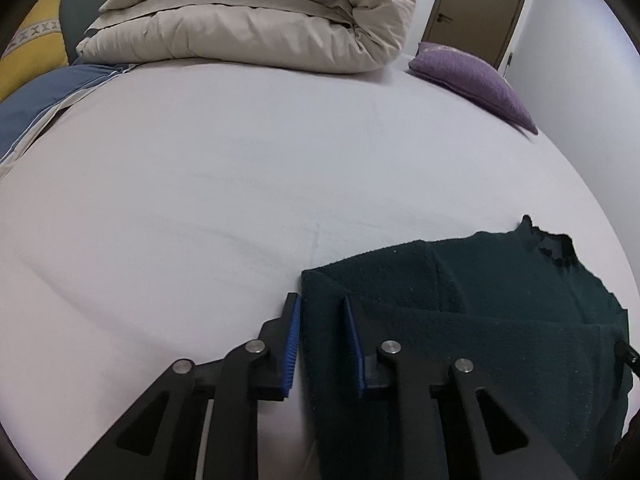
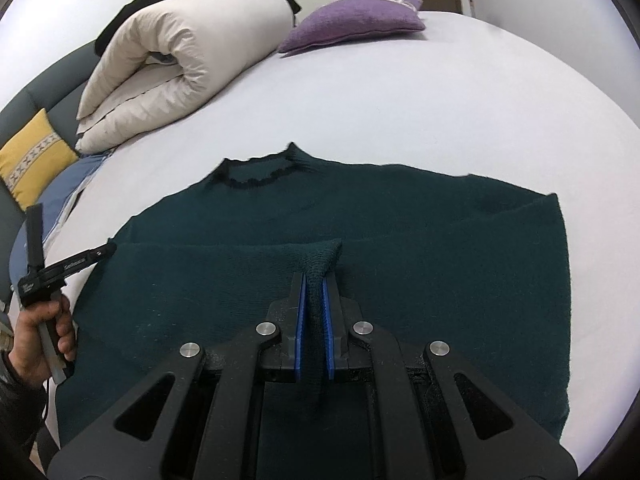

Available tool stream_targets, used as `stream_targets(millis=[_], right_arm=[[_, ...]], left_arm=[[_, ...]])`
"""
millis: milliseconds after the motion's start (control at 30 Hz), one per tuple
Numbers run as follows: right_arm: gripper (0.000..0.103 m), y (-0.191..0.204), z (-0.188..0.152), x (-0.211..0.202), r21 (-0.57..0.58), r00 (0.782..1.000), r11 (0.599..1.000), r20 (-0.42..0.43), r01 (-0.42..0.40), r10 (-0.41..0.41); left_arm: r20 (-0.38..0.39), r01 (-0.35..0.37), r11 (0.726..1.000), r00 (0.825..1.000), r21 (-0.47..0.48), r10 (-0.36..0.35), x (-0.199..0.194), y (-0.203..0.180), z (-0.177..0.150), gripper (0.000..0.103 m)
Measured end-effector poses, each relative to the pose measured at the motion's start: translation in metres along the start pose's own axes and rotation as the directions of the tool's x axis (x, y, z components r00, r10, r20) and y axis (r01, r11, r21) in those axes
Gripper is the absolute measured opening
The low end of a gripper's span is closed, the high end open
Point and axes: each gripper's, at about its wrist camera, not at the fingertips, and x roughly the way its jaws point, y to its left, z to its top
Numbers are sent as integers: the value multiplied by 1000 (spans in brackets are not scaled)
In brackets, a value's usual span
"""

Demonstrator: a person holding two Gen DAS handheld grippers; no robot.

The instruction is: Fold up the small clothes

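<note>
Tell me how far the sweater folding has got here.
Done: the green sweater lies flat on the bed, no sleeves sticking out, apparently folded in. In hand: the right gripper is shut on a pinch of the lower edge, raised towards the collar; the left gripper straddles the side edge, grip unclear. Left: laying that fold down, likely another.

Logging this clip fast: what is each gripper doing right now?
Left gripper: closed on the edge of the green sweater.
Right gripper: shut on a pinched fold of the sweater.
</note>
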Motion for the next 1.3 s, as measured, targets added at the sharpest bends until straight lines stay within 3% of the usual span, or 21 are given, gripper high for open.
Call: stream_targets(millis=[167, 267, 433, 567, 633, 700, 800, 867, 1000, 1067, 1133, 1167, 1300], right_arm=[[5, -7, 1, 0, 66, 1000, 998, 27, 3, -5], [5, 0, 5, -8, 36, 998, 999, 55, 14, -16], [3, -13, 1, 20, 45, 998, 997, -35, 57, -55], [3, -19, -6, 20, 89, 999, 996, -19, 28, -26], [4, -16, -4, 18, 82, 999, 996, -29, 39, -37], [5, -14, -1, 7, 95, 998, 994, -24, 58, -56], [8, -8, -2, -18, 98, 999, 994, 15, 47, -49], [8, -1, -5, -30, 100, 999, 995, 35, 16, -20], [8, 18, -15, -21, 44, 1000, 999, -15, -1, 2], [8, 15, -25, -3, 53, 997, 999, -76, 4, 0], [5, 4, -32, 2, 67, 998, 997, -44, -31, 34], [5, -1, -34, -1, 81, 998, 996, -34, -40, 43], [10, -15, -40, -25, 132, 998, 990, -29, 51, -48]], left_arm=[[28, 8, 1000, 1000, -14, -7, -5, 3, -6, 19], [40, -1, 1000, 999, -9, 1, -5, 2, -8, 19], [55, -22, 1000, 998, 13, 22, -2, 0, -8, 20], [50, -23, 1000, 999, 9, 22, -3, -2, -8, 22], [68, -59, 998, 996, 5, 58, -12, -2, -7, 29], [112, -95, 995, 989, -1, 94, -32, -3, -11, 28], [153, -84, 996, 985, 21, 80, -63, -12, -22, 28], [147, -81, 995, 987, 64, 71, -72, -23, -33, 29], [71, -125, 980, 991, 154, 115, -54, -39, -51, 29], [24, -127, 981, 992, 144, 124, -36, -31, -61, 34], [35, -119, 986, 993, 121, 115, -37, -22, -61, 47], [37, -128, 984, 992, 125, 124, -38, -21, -60, 49], [39, -81, 992, 996, 98, 77, -52, -10, -59, 49]])
